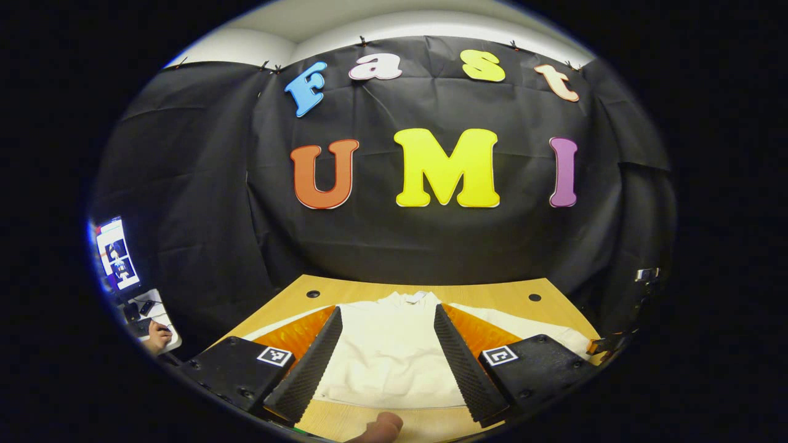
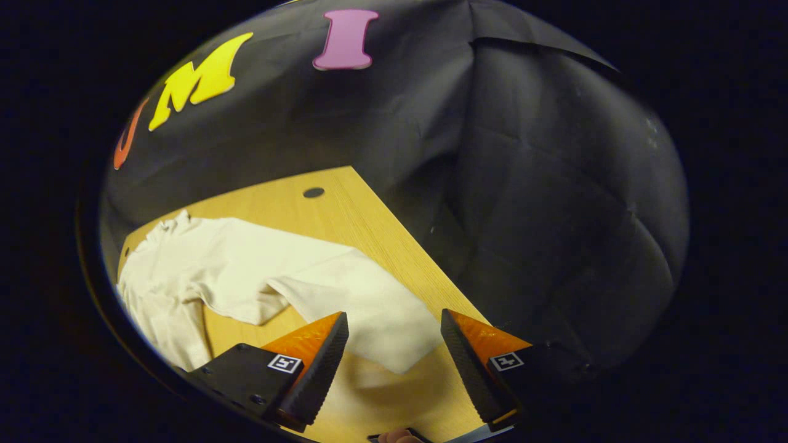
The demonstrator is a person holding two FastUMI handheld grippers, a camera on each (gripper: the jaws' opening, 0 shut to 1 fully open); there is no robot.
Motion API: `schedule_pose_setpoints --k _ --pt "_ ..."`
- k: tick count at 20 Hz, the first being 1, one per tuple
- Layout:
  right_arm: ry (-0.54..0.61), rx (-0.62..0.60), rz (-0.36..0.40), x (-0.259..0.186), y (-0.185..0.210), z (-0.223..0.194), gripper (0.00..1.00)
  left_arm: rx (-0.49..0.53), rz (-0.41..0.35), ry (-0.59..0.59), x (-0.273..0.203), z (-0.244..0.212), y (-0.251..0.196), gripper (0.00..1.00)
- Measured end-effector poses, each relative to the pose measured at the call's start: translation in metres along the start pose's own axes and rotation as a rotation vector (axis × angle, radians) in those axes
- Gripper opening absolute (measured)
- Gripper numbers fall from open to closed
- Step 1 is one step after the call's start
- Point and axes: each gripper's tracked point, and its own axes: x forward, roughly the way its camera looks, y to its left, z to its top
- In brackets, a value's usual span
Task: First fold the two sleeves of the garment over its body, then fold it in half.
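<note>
A: Left gripper view: hovering over the white garment (image 1: 388, 351) lying flat on the wooden table (image 1: 492, 294), left gripper (image 1: 386, 354) spread wide.

B: Right gripper view: right gripper (image 2: 394, 363) also gaping, sitting above the sleeve (image 2: 369, 307).

Cream long-sleeved garment (image 1: 388, 351) lies flat, collar far, sleeves seemingly spread left and right, right sleeve (image 2: 363, 307) unfolded.

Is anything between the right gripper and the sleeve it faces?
Nothing visible. The right gripper is open with the sleeve lying flat on the table straight ahead, its cuff between the fingers; bare wood lies around it.
</note>
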Motion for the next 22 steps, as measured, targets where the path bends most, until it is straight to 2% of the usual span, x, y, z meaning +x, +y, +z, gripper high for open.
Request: schedule_pose_setpoints --k 2,5,9,11,12,13,14,16,17,18,19,20,21,22 --pt "0.088 0.02 -0.031 0.016 -0.002 -0.021 0.94 0.018 -0.006 0.003 -0.006 -0.002 0.001 0.97" --pt "0.187 0.135 -0.039 0.019 -0.002 -0.032 0.94 -0.002 -0.004 0.016 -0.012 -0.004 0.013 0.97" --pt "0.248 0.204 -0.076 0.017 -0.003 -0.03 0.92 -0.032 0.01 0.017 -0.01 -0.001 0.048 0.97" --pt "0.268 0.211 -0.053 0.015 0.004 -0.028 0.92 -0.034 0.03 0.014 -0.006 0.002 0.069 0.97" --pt "0.278 0.211 -0.048 0.014 0.004 -0.028 0.86 -0.018 0.026 0.001 -0.005 0.008 0.077 0.97" --pt "0.285 0.222 -0.049 0.015 0.005 -0.028 0.74 0.009 0.017 -0.031 -0.005 0.017 0.084 0.97" --pt "0.293 0.24 -0.049 0.013 0.005 -0.028 0.78 0.038 0.016 -0.064 -0.003 0.027 0.091 0.98" --pt "0.32 0.243 -0.037 0.012 0.009 -0.028 0.74 0.06 0.025 -0.08 0.001 0.03 0.108 0.97" --pt "0.323 0.226 -0.037 0.012 0.012 -0.028 0.69 0.048 0.023 -0.072 0.004 0.028 0.112 0.97" --pt "0.33 0.221 -0.023 0.011 0.017 -0.027 0.59 0.029 0.017 -0.064 0.006 0.025 0.114 0.97" --pt "0.335 0.203 -0.016 0.012 0.019 -0.028 0.61 0.009 0.01 -0.058 0.008 0.023 0.116 0.97" --pt "0.331 0.2 -0.004 0.012 0.022 -0.026 0.46 -0.002 -0.007 -0.052 0.009 0.02 0.113 0.97" --pt "0.339 0.187 0.008 0.011 0.026 -0.026 0.43 -0.002 -0.018 -0.052 0.01 0.019 0.113 0.97" --pt "0.334 0.172 0.007 0.013 0.026 -0.024 0.27 0.007 -0.022 -0.054 0.011 0.018 0.114 0.97"
